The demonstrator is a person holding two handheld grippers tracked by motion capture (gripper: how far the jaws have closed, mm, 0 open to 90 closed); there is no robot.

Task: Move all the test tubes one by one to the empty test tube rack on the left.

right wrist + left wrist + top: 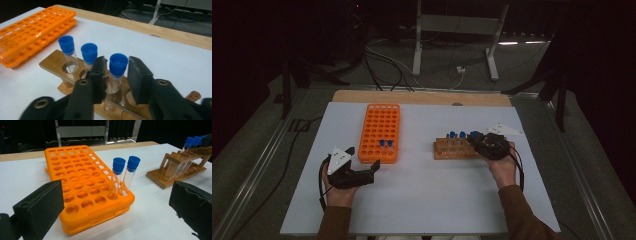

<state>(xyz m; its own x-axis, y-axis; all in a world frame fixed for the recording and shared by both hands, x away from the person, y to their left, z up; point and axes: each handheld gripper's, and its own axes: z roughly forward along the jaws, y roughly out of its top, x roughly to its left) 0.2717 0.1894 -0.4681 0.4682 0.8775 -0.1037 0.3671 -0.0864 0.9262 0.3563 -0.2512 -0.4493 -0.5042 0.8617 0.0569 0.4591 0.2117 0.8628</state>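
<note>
The blue-capped tube [117, 72] stood upright in the wooden rack [53, 64], third in a row with two other capped tubes [86, 58] on its left in the right claw view. My right claw [115, 75] straddled it, one black jaw on each side at cap and upper glass height; a thin gap showed between tube and each pad, so it was not clamped, tube between the jaws but claw unclenched. In the high view my right claw [479, 140] sat at the right end of the wooden rack [447, 152], my hand behind it, sleeve coming in from the bottom edge. The rack lay on the white table [427, 200], right of centre. Well apart to the left was the orange rack [377, 125], long side running away from me, with two more blue-capped tubes [125, 176] standing side by side in holes at its near right corner. My left claw [362, 172] rested on the table just in front of that orange rack, jaws spread wide, nothing between them; in the left claw view both pads framed the orange rack [75, 177] without touching it. A wooden edge of the table showed at the far side, dark floor and cables beyond.
</note>
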